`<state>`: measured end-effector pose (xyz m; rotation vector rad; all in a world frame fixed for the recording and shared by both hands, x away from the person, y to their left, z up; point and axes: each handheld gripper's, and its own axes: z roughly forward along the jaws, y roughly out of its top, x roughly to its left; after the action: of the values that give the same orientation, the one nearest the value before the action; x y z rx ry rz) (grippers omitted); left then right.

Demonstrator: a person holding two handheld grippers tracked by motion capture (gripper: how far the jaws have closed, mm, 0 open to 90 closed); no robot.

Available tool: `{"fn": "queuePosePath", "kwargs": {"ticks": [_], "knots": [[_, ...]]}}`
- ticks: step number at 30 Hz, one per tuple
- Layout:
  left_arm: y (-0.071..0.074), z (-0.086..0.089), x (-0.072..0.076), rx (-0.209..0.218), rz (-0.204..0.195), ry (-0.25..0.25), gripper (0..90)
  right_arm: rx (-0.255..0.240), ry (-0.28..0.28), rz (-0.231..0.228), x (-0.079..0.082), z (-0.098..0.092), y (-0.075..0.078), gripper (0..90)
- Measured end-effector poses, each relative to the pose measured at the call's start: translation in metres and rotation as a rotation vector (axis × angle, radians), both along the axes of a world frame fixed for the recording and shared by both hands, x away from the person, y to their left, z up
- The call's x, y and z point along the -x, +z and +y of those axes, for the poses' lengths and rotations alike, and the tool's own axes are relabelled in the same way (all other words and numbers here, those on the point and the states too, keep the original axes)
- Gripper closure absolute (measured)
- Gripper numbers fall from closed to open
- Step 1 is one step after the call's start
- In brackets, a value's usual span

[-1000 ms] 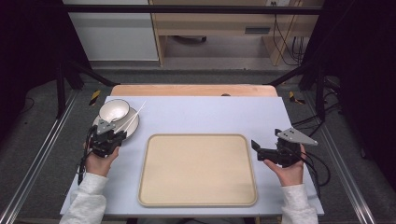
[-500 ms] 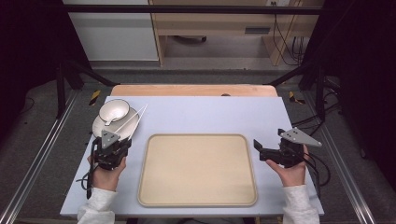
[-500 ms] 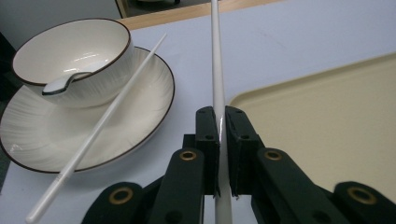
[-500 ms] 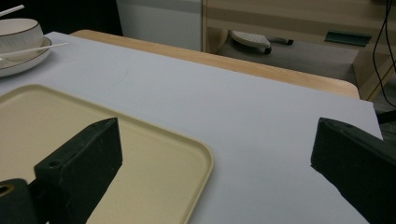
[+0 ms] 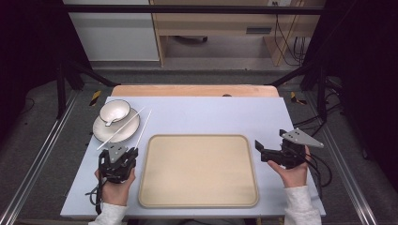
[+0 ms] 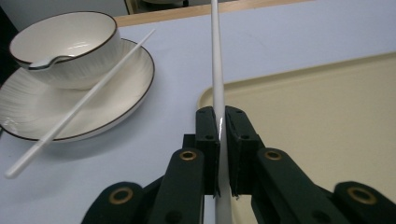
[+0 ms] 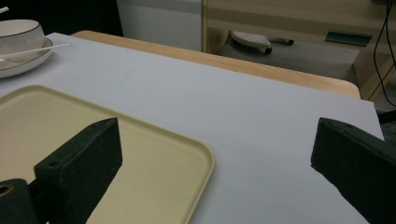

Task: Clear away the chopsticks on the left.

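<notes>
Pale lavender tabletop (image 5: 206,117), wood edge at the far side, dark floor around. Thin white plastic chopstick (image 6: 217,88) pinched between the pads of the left tongs (image 6: 221,140), jaws pressed together on it near its low end; it runs forward past the tips, just beside the left rim of the beige rounded-rectangle plastic tray (image 5: 197,187). In the high view the left tongs (image 5: 123,157) sit at the tray's near-left side with the chopstick (image 5: 143,128) angling up and away. Second white chopstick (image 6: 79,100) rests across the rim of the white round plate with dark edge (image 6: 28,116), which carries a white ceramic bowl with dark rim (image 6: 65,44) at the tabletop's far left. Right tongs (image 5: 259,149) off the tray's right edge, jaws spread wide, nothing between them
</notes>
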<state>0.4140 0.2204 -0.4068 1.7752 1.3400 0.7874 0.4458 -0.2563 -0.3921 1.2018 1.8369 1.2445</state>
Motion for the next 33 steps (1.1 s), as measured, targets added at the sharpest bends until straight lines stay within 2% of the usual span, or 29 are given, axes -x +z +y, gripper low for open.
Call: {"fn": "queuePosePath", "kwargs": {"ticks": [3,4,7,8,15,20,21,23,24,29,33], "knots": [[0.001,-0.005,0.002,-0.006,-0.007,0.006,84.8,0.001,0.002,0.002,0.0,0.001,0.0,2.4],[0.001,-0.009,0.004,0.024,-0.013,-0.002,84.8,-0.001,0.003,0.003,0.0,0.001,0.0,2.4],[-0.001,-0.013,0.009,0.041,-0.028,0.013,84.8,-0.001,0.005,0.002,0.0,0.001,0.0,2.5],[-0.004,-0.016,0.012,0.068,-0.028,0.014,84.8,0.002,0.005,0.004,0.0,0.001,0.0,2.5],[-0.016,-0.025,0.02,0.089,-0.028,0.041,84.8,0.003,0.017,0.011,-0.001,0.003,-0.002,2.7],[-0.031,-0.031,0.03,0.135,-0.037,0.076,84.8,0.004,0.021,0.02,-0.003,0.006,-0.004,2.8],[-0.031,-0.031,0.03,0.135,-0.037,0.076,84.8,0.004,0.021,0.02,-0.003,0.006,-0.004,2.8],[-0.041,-0.032,0.032,0.129,-0.022,0.083,84.8,0.011,0.025,0.023,-0.003,0.008,-0.005,2.8],[-0.045,-0.032,0.033,0.14,-0.015,0.084,84.8,0.012,0.024,0.023,-0.004,0.008,-0.005,2.8],[-0.058,-0.033,0.034,0.131,0.011,0.095,84.7,0.015,0.027,0.03,-0.004,0.009,-0.006,2.9],[-0.062,-0.034,0.034,0.122,0.022,0.105,84.7,0.022,0.028,0.031,-0.004,0.009,-0.007,2.9]]}}
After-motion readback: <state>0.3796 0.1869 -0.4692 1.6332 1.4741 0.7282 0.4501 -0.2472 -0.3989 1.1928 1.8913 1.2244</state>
